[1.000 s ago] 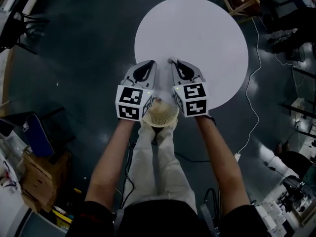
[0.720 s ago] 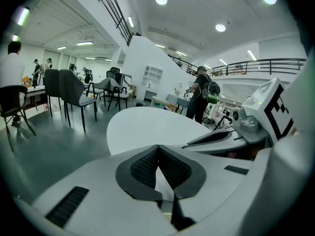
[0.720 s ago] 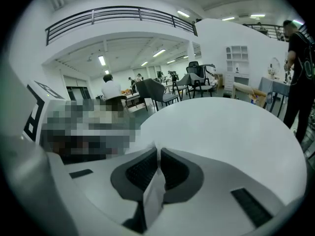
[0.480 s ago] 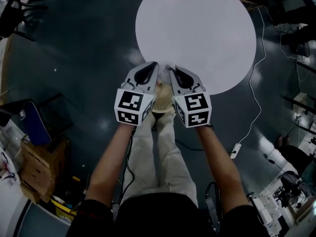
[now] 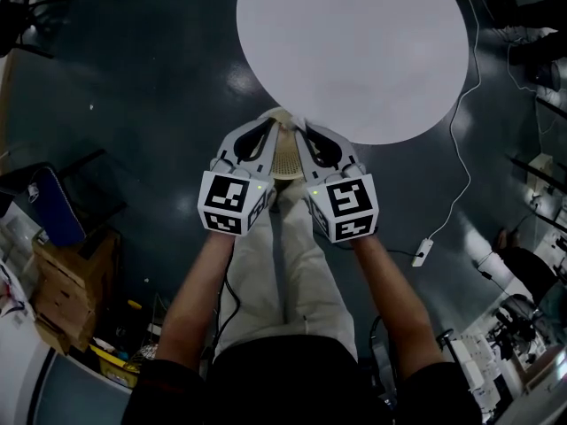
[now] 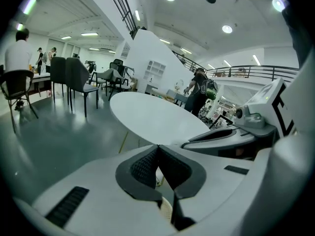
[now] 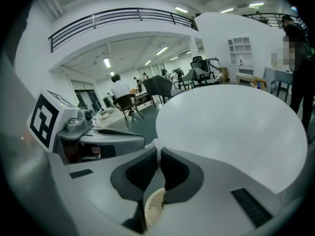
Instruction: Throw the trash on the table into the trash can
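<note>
The round white table (image 5: 354,42) has a bare top. Just off its near edge, my two grippers hang side by side above a beige mesh trash can (image 5: 286,155) that stands on the floor between the person's legs. My left gripper (image 5: 272,125) is shut, its tips touching (image 6: 158,145), and I see nothing in it. My right gripper (image 5: 302,125) is shut on a small white scrap of paper (image 7: 156,144) that pokes out at its tips (image 7: 158,149). The can's mesh shows below the jaws in both gripper views (image 6: 167,211) (image 7: 155,205).
A white cable with a plug (image 5: 423,253) runs over the dark floor to the right of the table. Cardboard boxes (image 5: 66,282) and a blue item (image 5: 49,206) stand at the left. Chairs (image 6: 78,80) and people are far off in the hall.
Both grippers have drawn back together from over the table's near edge toward the person. They now hang lower, over the trash can. The jaws have stayed the same.
</note>
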A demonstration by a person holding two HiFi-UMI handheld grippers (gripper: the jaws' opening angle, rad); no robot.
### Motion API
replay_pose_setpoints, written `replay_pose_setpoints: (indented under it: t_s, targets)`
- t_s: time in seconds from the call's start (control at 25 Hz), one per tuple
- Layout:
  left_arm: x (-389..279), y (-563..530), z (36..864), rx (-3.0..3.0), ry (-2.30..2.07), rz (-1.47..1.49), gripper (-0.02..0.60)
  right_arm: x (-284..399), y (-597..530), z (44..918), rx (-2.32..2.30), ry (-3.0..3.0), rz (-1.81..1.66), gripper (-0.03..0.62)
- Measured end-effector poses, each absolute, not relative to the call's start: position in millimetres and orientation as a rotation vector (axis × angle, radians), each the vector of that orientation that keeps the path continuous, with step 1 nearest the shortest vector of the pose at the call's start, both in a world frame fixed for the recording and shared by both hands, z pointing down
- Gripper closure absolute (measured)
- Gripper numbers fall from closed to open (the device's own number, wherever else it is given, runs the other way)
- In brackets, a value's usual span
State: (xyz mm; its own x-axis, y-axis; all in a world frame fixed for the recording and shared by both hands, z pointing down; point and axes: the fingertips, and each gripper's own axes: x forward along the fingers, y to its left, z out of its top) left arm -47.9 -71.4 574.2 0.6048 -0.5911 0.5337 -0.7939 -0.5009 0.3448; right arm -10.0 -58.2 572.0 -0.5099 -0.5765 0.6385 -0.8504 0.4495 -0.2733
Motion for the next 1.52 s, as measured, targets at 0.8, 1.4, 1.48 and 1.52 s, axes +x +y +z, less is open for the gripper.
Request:
replay_pose_setpoints:
  t_s: [0.8, 1.4, 1.48, 1.52]
  targets:
    - [-57.6, 11.4, 693.6, 2.154, -0.998, 0.644, 0.566, -10.4, 31.3, 705.7, 1.056, -2.073, 0.915, 0.557]
    - [-68.7, 36.4, 815.4, 2.143, -0.958, 0.714, 0.566, -18.3, 53.8, 840.1, 0.985, -1.969, 0.922, 0.557]
    - [-69.8, 38.6, 828.1, 2.141, -0.956, 0.725, 0.566, -20.7, 55.9, 852.0, 0.973, -1.960, 0.916, 0.557]
    - [-70.0, 39.3, 832.9, 2.140, -0.957, 0.725, 0.566, -21.0, 56.3, 856.7, 0.970, -1.954, 0.913, 0.557]
